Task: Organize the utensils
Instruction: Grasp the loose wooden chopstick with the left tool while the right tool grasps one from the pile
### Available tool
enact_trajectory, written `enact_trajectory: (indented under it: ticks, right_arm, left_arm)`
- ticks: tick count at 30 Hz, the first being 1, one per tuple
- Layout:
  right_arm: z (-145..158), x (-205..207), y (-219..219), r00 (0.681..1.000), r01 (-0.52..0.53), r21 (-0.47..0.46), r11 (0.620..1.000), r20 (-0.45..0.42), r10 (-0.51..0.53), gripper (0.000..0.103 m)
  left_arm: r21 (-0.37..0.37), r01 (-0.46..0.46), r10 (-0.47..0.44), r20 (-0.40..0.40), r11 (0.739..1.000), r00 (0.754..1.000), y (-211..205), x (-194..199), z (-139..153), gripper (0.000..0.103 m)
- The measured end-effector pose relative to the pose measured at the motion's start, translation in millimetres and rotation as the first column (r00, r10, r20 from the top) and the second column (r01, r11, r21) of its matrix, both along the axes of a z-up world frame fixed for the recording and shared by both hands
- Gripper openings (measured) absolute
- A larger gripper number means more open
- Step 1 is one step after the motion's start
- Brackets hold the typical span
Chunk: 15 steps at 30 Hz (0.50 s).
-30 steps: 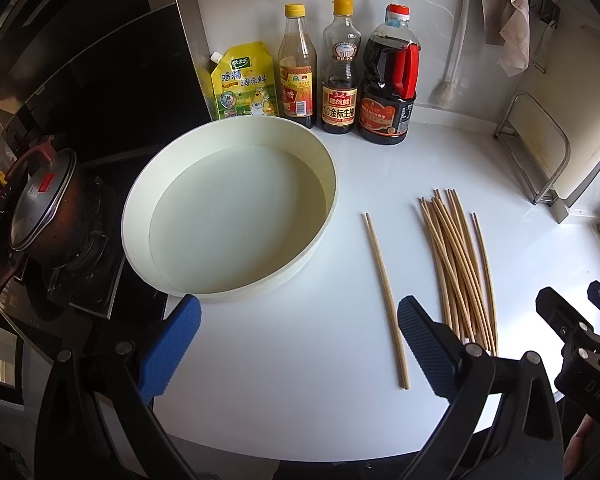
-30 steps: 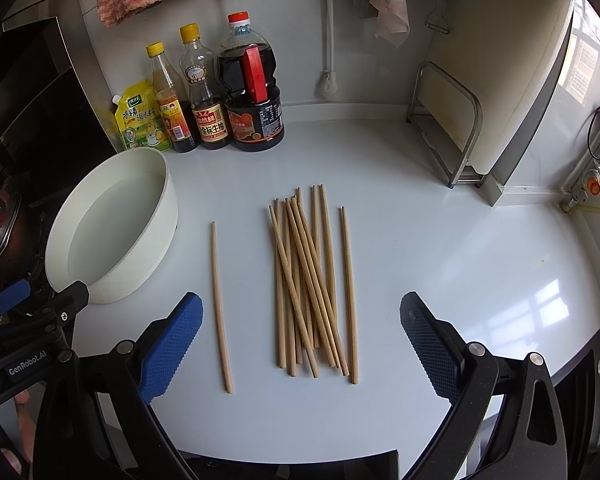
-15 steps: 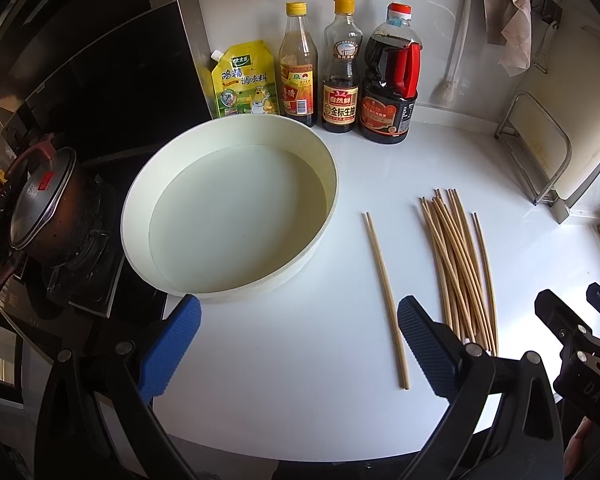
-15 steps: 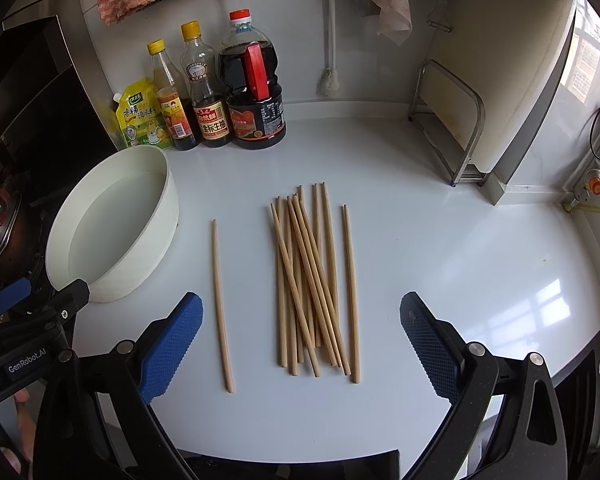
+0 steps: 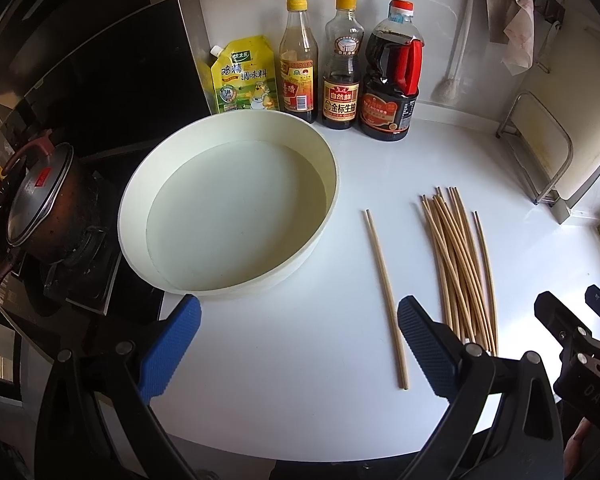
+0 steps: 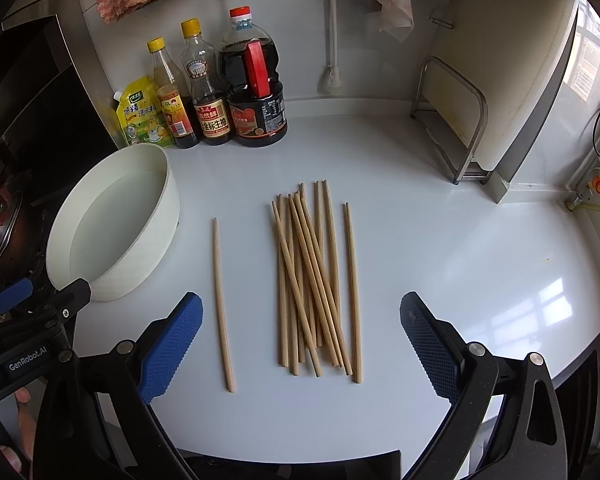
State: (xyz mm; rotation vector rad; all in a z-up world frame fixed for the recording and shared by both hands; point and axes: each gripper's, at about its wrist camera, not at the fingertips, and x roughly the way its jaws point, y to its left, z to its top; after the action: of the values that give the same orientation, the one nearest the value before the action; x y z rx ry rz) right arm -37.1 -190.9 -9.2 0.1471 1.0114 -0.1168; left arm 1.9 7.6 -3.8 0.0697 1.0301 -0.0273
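From my left gripper, jaws spread wide over the white counter, I see the round basin at eleven o'clock, a lone chopstick at one, the chopstick pile at two.

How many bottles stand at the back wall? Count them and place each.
3, in a row beside the yellow seasoning pouch: yellow-capped vinegar bottle leftmost, yellow-capped soy sauce bottle in the middle, large red-capped soy sauce jug rightmost.
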Motion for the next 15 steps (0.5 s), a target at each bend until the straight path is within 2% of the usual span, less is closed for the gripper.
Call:
enact_trajectory:
  ticks: [9, 15]
  right_arm:
    - [-29, -4, -41, 0.999, 0.027, 0.018, 0.999, -0.038, -0.026, 0.095]
    - [-67, 5, -79, 0.995, 0.043, 0.012, 0.999, -0.088, -0.042, 0.095]
  left_arm:
    - [-0.028, 0.039, -0.041, -0.07, 0.999, 0.997, -22, 6, -34, 0.097]
    - [-0.031, 0.058, -0.061, -0.107, 0.998, 0.992, -44, 14, -69, 0.097]
